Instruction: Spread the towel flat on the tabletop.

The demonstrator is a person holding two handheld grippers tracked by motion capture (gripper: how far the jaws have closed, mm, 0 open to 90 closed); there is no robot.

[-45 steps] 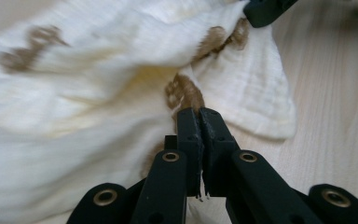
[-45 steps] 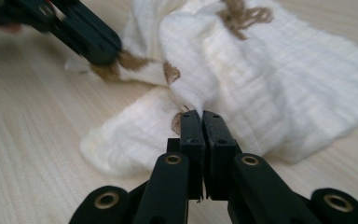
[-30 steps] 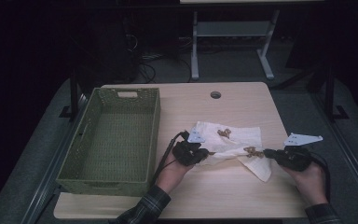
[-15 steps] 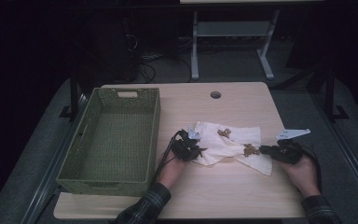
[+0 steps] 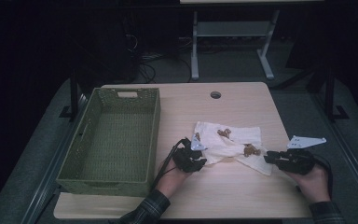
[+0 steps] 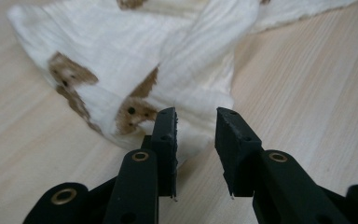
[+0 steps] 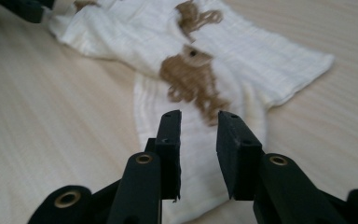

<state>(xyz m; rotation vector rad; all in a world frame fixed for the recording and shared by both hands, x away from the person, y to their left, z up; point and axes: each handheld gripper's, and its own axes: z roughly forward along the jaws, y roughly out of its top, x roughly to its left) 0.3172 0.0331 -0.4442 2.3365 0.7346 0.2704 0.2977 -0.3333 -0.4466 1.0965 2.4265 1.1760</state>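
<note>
white cloth, brown prints: ahead of left gripper and right gripper; both narrowly parted, jaws just opening, apparently gripping nothing.

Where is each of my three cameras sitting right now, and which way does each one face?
High view: above the person's side, facing forward and down on the table, basket and cloth; both forearms and hands show.
Left gripper view: rides the left gripper, looking along its parted jaws at the cloth's edge.
Right gripper view: rides the right gripper, jaws parted over the cloth.
Shared: all three show the cloth with brown prints on the wooden tabletop.
</note>
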